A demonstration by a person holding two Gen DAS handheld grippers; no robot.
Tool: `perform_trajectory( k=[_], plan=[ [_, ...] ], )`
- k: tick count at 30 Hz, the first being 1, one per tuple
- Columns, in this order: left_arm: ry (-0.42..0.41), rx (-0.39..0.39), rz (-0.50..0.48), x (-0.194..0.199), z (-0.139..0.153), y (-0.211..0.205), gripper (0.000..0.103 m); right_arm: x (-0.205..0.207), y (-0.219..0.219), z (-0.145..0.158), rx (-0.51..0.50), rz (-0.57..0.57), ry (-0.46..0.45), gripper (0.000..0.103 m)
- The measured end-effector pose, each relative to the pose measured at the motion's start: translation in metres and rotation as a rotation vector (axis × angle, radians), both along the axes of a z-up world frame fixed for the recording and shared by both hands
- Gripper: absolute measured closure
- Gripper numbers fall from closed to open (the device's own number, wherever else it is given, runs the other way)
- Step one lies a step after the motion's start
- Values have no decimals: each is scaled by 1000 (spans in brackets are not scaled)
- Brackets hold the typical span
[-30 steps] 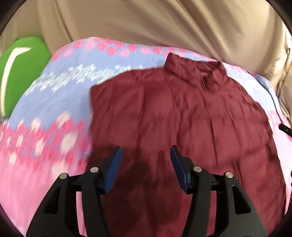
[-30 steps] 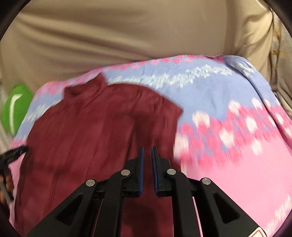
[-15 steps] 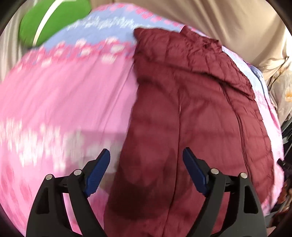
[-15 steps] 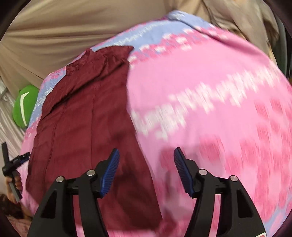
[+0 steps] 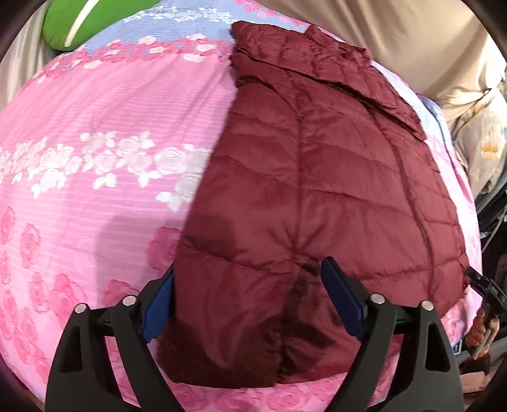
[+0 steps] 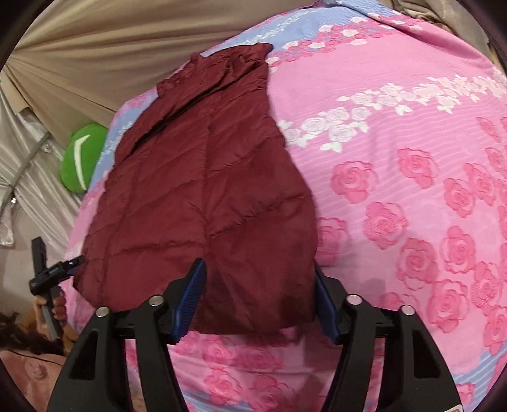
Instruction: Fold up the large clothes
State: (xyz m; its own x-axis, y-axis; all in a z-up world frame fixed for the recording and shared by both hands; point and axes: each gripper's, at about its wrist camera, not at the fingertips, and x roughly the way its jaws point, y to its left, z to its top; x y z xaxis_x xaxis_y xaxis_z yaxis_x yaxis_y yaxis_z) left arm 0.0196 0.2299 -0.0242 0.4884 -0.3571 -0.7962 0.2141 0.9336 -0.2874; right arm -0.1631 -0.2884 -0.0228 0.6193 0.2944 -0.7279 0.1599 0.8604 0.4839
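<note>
jacket (image 5: 317,177): soft, puffy, light, slippery | grab hem corners | left tongs (image 5: 248,304) and right tongs (image 6: 258,301) apart, closing, astride its hem corners

Jacket (image 5: 317,164) on bedspread (image 5: 95,126), collar farthest; pillow (image 5: 79,19) behind bedspread's far left corner

A: What colour is the quilted puffer jacket (image 5: 317,177) between the fingers?

B: Dark maroon all over, stitched in diagonal quilt lines.

A: And the flowered bedspread (image 5: 104,104) beside the fingers?

B: Pink with deeper pink roses, a band of white roses beyond the fingertips, then a pale blue stripe farther off.

A: The fingers themselves?

B: Black, with ribbed blue pads (image 6: 190,299). Far past them, a bright green cushion (image 6: 79,158) with a white stripe, against beige cloth (image 6: 95,47).
</note>
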Motion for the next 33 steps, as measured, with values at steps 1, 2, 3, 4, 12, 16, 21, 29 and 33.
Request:
perform_trajectory(
  k=[1,2,3,4,12,16,21,29,33],
  plan=[
    [-3,-2,-14,-1,1,-1,38,1,3,1,13,5,-11,61],
    [-2,-6,-29,-2,1,-3,54,4,4,3,15,11,-18,78],
    [1,-12,-39,-3,2,-4,72,4,5,5,13,12,-29,85],
    [2,-17,-44,-4,3,-5,79,4,8,9,8,13,-47,91],
    [-231,-186,-57,-52,76,16,102,-30,24,88,-103,1,-362,98],
    [-403,-275,-54,-90,128,34,102,-63,27,140,-164,-2,-559,98],
    [-565,-327,-19,-117,179,55,102,-102,8,188,-119,-70,-757,98],
    [-532,-168,-31,-3,205,4,102,-17,-10,223,-68,-79,-708,99],
    [-421,-38,20,97,180,-37,102,92,-19,207,-30,-121,-523,98]
  ],
)
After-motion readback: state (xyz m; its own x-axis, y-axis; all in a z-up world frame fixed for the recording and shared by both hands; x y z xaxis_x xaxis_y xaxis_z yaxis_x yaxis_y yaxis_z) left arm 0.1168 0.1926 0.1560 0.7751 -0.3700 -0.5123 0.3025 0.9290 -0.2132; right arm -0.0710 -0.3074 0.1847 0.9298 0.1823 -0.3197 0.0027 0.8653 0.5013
